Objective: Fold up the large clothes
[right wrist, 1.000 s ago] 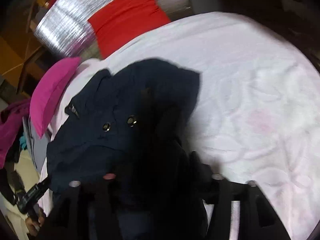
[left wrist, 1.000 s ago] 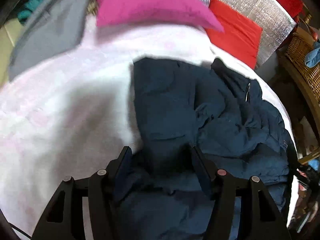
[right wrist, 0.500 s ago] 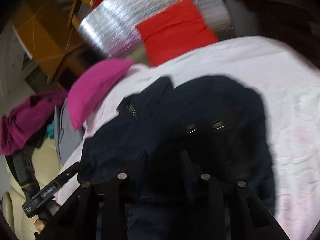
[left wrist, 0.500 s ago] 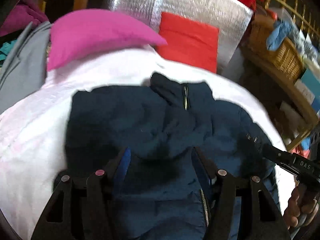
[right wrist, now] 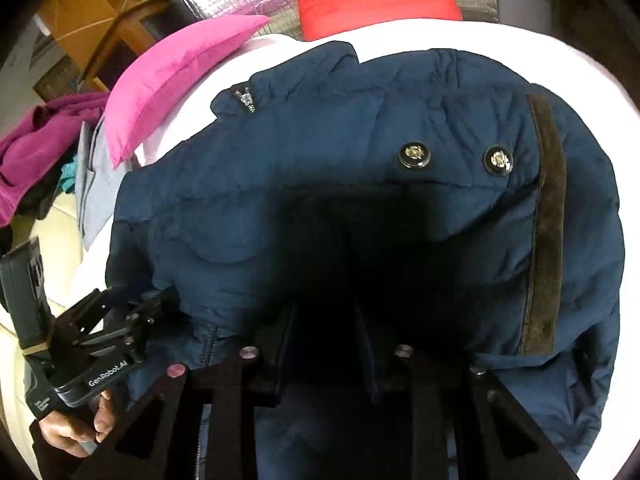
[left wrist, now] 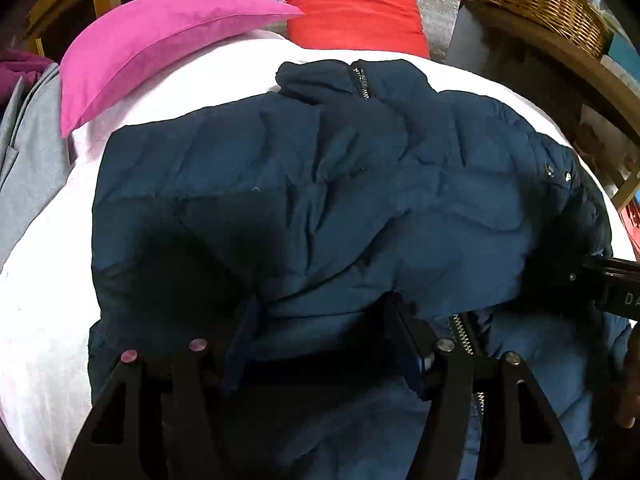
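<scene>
Left gripper (left wrist: 320, 324): jaws about half open, a thick fold of the navy padded jacket (left wrist: 320, 184) bunched between them and apparently held. Right gripper (right wrist: 324, 320): jaws narrow, closed on dark jacket fabric, contact lost in shadow. Both grip the jacket's near hem; the jacket lies on the white bedcover (left wrist: 40, 320), collar (left wrist: 352, 80) at its far end, toward the red cushion (left wrist: 352, 8) and pink pillow (left wrist: 160, 32). Long axis runs from fingers to collar, so the likely fold carries the hem toward the collar; neither hand is clearly nearer
</scene>
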### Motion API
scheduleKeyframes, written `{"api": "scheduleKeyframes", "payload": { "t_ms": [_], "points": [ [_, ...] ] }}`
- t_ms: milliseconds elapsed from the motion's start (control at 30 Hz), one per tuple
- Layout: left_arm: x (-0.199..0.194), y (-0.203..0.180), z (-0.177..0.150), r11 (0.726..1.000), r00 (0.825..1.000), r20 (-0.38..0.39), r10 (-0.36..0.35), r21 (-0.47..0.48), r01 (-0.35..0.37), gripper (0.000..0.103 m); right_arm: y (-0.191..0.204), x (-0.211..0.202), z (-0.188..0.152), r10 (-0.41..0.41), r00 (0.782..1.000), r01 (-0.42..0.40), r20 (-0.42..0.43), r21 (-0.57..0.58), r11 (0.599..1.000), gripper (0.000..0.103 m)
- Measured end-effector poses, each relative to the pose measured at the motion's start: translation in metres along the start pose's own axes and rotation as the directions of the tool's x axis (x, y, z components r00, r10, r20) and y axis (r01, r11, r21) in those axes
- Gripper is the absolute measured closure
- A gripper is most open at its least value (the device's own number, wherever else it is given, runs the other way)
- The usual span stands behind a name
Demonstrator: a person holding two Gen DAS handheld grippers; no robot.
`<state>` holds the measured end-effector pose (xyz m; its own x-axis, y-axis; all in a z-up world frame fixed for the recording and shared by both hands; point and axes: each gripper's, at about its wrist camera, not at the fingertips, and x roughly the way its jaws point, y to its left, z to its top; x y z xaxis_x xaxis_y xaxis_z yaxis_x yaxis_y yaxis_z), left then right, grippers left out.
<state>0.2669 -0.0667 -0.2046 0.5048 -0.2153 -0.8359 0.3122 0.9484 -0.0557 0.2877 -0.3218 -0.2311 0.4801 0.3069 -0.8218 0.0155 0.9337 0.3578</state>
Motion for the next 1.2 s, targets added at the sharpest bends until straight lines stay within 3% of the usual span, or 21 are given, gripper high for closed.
{"api": "scheduleKeyframes", "payload": {
  "t_ms": [133,267,400,500,667,800,933,967,1000,1033,1100,1200],
  "points": [
    [-0.026,0.014,0.006,0.998,0.998,0.044,-0.054,-0.041,0.056,0.038,-0.012,-0.023,0.008,0.072,0.997,-0.072,0.006,0.077,0.994,0.071],
    [-0.054,0.036,0.014,0.996,0.991,0.136,-0.021,-0.082,0.033,0.038,-0.043,-0.074,0.013,0.021,0.989,-0.04,0.149,0.126,0.991,0.068],
    [-0.032,0.067,0.015,0.984,0.998,0.061,0.029,-0.176,-0.018,0.038,-0.084,-0.073,0.012,0.029,0.99,-0.063,0.136,0.254,0.965,0.068],
    [-0.003,0.077,0.011,0.983,0.999,-0.015,0.04,-0.179,-0.042,0.038,-0.092,-0.054,0.009,0.052,0.996,-0.071,0.078,0.264,0.962,0.069],
    [-0.008,0.067,0.015,0.988,0.998,-0.006,0.067,-0.139,-0.067,0.038,-0.091,-0.062,0.009,0.074,0.992,-0.098,0.098,0.269,0.958,0.069],
    [-0.027,0.08,0.013,0.983,0.998,0.022,0.053,-0.175,-0.048,0.038,-0.096,-0.086,0.006,0.033,0.989,-0.071,0.147,0.262,0.962,0.07],
    [-0.035,0.102,0.016,0.963,0.996,0.056,0.075,-0.262,-0.058,0.038,-0.12,-0.103,0.006,0.027,0.98,-0.093,0.197,0.339,0.936,0.067],
    [-0.033,0.107,0.02,0.958,0.995,0.05,0.081,-0.279,-0.064,0.038,-0.125,-0.104,0.005,0.0,0.981,-0.07,0.194,0.353,0.933,0.057],
    [-0.03,0.115,0.02,0.948,0.995,0.037,0.092,-0.309,-0.076,0.038,-0.13,-0.106,0.004,-0.021,0.98,-0.054,0.196,0.367,0.928,0.041],
    [-0.028,0.118,0.019,0.942,0.995,0.029,0.095,-0.327,-0.081,0.038,-0.133,-0.106,0.004,-0.035,0.98,-0.044,0.196,0.382,0.923,0.034],
    [-0.018,0.127,0.018,0.931,0.997,0.007,0.074,-0.359,-0.067,0.038,-0.138,-0.103,0.005,-0.047,0.978,-0.04,0.202,0.406,0.913,0.031],
    [-0.002,0.13,0.016,0.927,0.999,-0.037,0.035,-0.373,-0.046,0.037,-0.136,-0.083,0.011,-0.035,0.989,-0.025,0.146,0.391,0.92,0.031]
  ]
}}
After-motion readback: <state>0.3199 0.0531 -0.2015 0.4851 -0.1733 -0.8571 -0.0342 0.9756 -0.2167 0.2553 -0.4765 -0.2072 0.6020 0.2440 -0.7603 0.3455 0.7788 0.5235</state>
